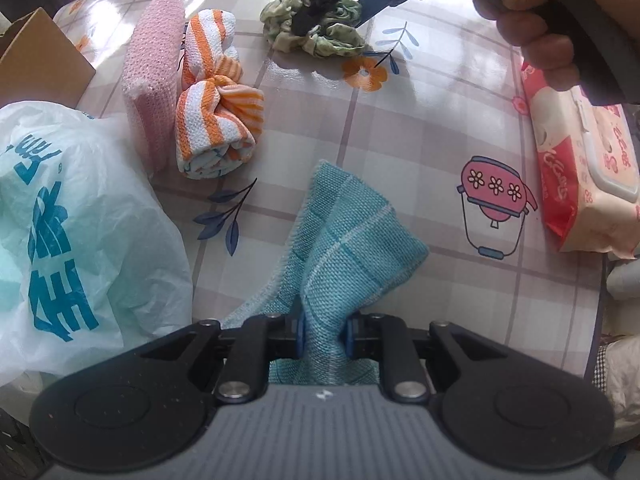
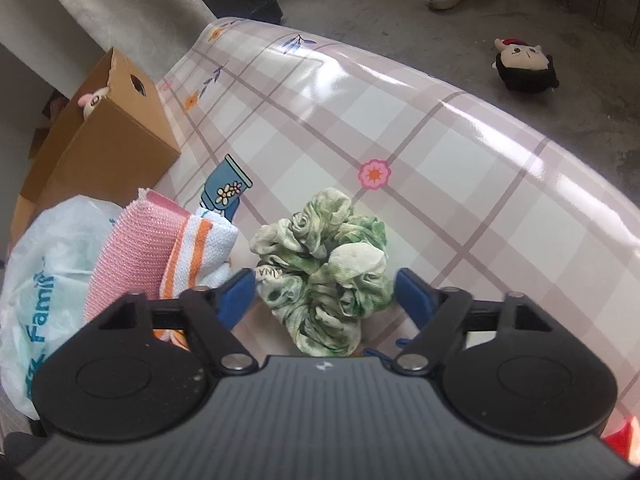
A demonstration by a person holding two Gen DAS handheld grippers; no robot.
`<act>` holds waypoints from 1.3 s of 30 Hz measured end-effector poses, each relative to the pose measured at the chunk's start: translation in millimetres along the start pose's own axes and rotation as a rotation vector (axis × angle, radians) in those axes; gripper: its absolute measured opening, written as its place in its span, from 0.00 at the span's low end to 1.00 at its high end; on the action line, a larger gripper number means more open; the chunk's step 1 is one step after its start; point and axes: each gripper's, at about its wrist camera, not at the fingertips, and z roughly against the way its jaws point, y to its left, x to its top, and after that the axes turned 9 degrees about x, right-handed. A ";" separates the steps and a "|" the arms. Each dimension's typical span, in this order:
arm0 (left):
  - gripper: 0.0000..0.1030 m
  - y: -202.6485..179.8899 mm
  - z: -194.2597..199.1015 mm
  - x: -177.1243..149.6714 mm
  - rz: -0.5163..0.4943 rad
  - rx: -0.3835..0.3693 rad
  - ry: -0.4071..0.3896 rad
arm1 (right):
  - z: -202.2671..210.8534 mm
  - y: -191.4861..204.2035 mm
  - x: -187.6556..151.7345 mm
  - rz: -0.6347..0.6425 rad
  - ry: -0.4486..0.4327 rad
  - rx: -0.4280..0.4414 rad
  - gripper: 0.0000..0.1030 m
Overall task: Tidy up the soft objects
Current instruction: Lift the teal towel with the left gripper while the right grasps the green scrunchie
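My left gripper (image 1: 323, 336) is shut on a teal woven cloth (image 1: 344, 236), which drapes from the jaws onto the table. My right gripper (image 2: 325, 296) is open, its blue fingers (image 2: 412, 292) on either side of a green and white scrunchie (image 2: 324, 268) that lies on the table; the scrunchie also shows in the left wrist view (image 1: 320, 28) under the right gripper. A pink textured cloth (image 1: 150, 76) and a rolled orange-striped towel (image 1: 216, 100) lie side by side at the left, and both show in the right wrist view: the pink cloth (image 2: 132, 256) and the striped towel (image 2: 200, 252).
A white plastic bag with teal print (image 1: 72, 240) lies at the left by a brown cardboard box (image 2: 100, 148). A wet-wipes pack (image 1: 580, 168) sits at the table's right edge. The checked tablecloth (image 2: 440, 184) covers the table. A plush doll (image 2: 524, 66) lies on the floor beyond.
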 end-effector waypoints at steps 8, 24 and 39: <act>0.19 1.6 -1.3 0.3 -0.019 -0.008 -0.010 | 23.8 -19.0 -35.0 -0.119 0.110 -0.006 0.18; 0.20 -3.0 1.2 -1.7 -0.040 -0.003 -0.023 | 46.6 -2.1 -72.3 -0.087 0.164 -0.020 0.82; 0.22 -4.0 2.8 -11.2 -0.045 -0.001 -0.051 | 21.4 15.1 -85.5 0.047 0.216 -0.181 0.34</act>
